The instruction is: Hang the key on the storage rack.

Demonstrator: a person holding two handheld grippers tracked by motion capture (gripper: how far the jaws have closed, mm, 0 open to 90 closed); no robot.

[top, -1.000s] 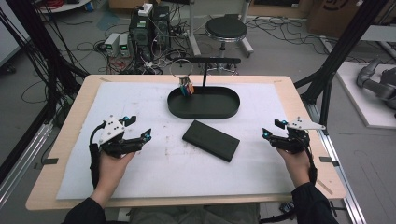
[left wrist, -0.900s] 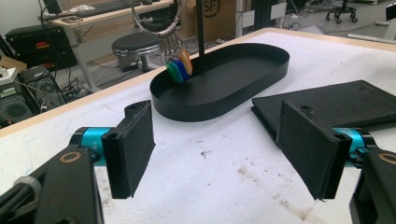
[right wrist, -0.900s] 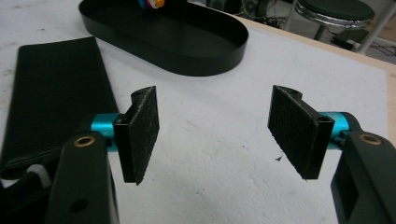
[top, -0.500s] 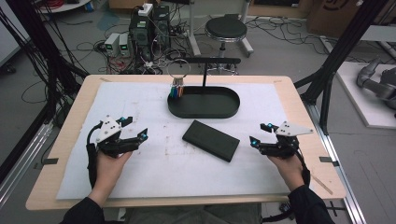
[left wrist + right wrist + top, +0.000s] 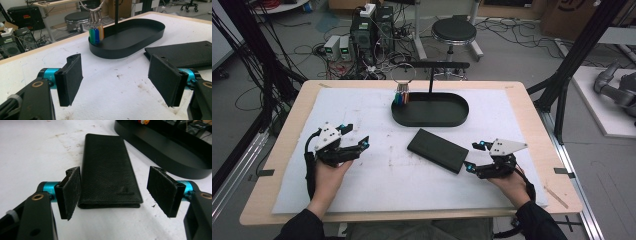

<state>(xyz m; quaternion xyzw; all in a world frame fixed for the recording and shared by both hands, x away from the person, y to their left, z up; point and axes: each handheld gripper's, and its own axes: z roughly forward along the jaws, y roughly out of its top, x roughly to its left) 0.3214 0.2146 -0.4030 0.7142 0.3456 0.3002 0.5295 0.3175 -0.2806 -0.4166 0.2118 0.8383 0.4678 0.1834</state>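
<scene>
The right tongs, spread wide after just opening, face the near short edge of the black wallet lying flat mid-tabletop, the oval tray close behind, while the left tongs hover spread over bare white mat.

Closed black wallet flat on mat

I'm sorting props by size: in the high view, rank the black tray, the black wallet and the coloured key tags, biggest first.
1. black tray
2. black wallet
3. coloured key tags, by far the smallest
</scene>
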